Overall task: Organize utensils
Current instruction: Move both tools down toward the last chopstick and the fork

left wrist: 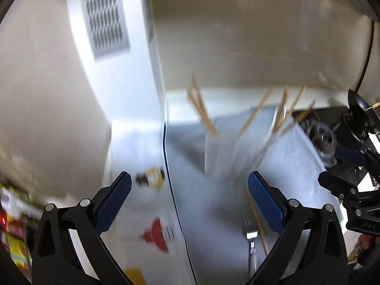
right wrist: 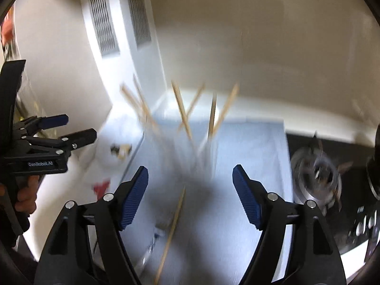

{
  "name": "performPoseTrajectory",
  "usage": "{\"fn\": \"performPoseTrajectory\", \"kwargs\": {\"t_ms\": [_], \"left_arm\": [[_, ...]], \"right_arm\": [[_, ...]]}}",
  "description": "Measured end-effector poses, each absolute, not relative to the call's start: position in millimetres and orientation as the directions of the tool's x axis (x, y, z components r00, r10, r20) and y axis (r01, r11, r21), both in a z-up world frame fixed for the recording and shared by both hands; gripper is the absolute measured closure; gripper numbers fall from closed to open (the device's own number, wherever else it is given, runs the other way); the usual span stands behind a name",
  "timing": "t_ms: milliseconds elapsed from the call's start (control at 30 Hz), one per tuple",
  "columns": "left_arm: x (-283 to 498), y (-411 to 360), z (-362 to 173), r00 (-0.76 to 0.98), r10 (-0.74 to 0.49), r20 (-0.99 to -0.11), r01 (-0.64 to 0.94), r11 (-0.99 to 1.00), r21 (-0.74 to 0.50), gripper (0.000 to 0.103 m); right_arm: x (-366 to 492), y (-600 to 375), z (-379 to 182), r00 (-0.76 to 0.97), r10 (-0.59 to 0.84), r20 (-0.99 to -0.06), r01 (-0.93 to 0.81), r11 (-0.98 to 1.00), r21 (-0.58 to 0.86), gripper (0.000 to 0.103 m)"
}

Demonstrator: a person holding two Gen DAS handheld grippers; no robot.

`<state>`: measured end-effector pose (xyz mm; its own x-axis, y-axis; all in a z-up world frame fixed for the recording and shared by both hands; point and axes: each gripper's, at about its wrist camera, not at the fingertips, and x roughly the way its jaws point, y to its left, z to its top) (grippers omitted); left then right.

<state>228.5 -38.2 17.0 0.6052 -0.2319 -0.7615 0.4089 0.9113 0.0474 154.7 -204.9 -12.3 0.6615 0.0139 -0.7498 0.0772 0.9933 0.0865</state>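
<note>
Both claws, left (left wrist: 190,204) and right (right wrist: 190,197), gape apart, holding nothing. One loose chopstick (right wrist: 172,230) lies on the grey mat (right wrist: 249,142) toward the tabletop's near edge, fork (left wrist: 251,235) just beside it; others stand in a clear holder (right wrist: 190,156). Chopstick looks light, stiff, prone to roll: pinch mid-shaft.

A white appliance (left wrist: 133,71) with a grey vent grille (left wrist: 104,16) is standing against the beige wall (left wrist: 249,28). A grey cloth (right wrist: 251,147) is lying over the counter, and a black stove (right wrist: 332,166) with a metal burner (right wrist: 317,173) is sitting beside it.
</note>
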Motion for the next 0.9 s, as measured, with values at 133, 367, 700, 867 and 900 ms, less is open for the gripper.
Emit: {"fn": "performPoseTrajectory", "kwargs": {"t_ms": [133, 367, 700, 867, 900], "left_arm": [[218, -28, -9, 0.546, -0.181, -0.818, 0.368, 0.929, 0.04, 0.007], [202, -33, -9, 0.575, -0.145, -0.805, 0.376, 0.921, 0.103, 0.007], [193, -26, -14, 0.569, -0.111, -0.815, 0.342, 0.933, 0.111, 0.007], [194, -14, -19, 0.562, -0.077, -0.824, 0.293, 0.95, 0.111, 0.007], [195, -11, -20, 0.56, -0.068, -0.825, 0.281, 0.953, 0.112, 0.007]], "right_arm": [[145, -198, -40, 0.587, 0.041, -0.808, 0.073, 0.992, 0.103, 0.03], [139, -192, -52, 0.534, 0.042, -0.844, 0.065, 0.994, 0.091, 0.03], [138, -190, -53, 0.516, 0.071, -0.853, 0.044, 0.993, 0.108, 0.03], [144, -187, -59, 0.497, 0.093, -0.863, 0.032, 0.992, 0.125, 0.03], [147, -188, -62, 0.49, 0.099, -0.866, 0.033, 0.991, 0.132, 0.03]]}}
